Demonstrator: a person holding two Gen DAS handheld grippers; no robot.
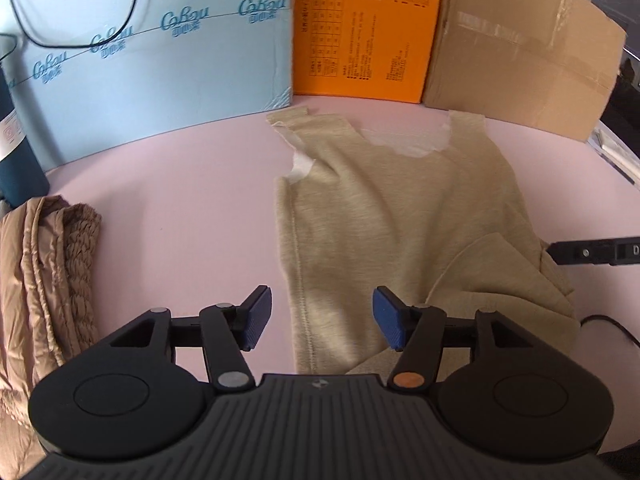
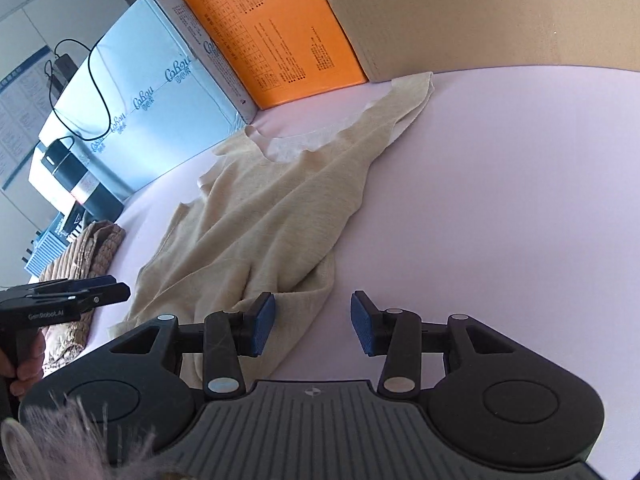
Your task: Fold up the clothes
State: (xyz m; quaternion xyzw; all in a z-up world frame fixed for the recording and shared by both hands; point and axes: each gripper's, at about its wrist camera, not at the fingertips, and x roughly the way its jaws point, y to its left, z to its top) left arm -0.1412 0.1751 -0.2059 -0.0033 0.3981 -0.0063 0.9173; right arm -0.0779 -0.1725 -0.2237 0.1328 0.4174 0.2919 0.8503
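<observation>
Pink table [image 1: 180, 200] with a beige top [image 1: 380, 208], folded brown clothes [image 1: 48, 272], three boxes [image 1: 160, 60] behind.

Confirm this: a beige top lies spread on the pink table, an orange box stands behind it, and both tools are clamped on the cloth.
Not clamped. The left tool and right tool both stand open with nothing gripped, as each wrist view shows. The beige top, pink table and orange box are as you say.

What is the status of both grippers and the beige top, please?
Left gripper and right gripper open, empty. Beige top rumpled, unfolded. Nothing blocking.
</observation>
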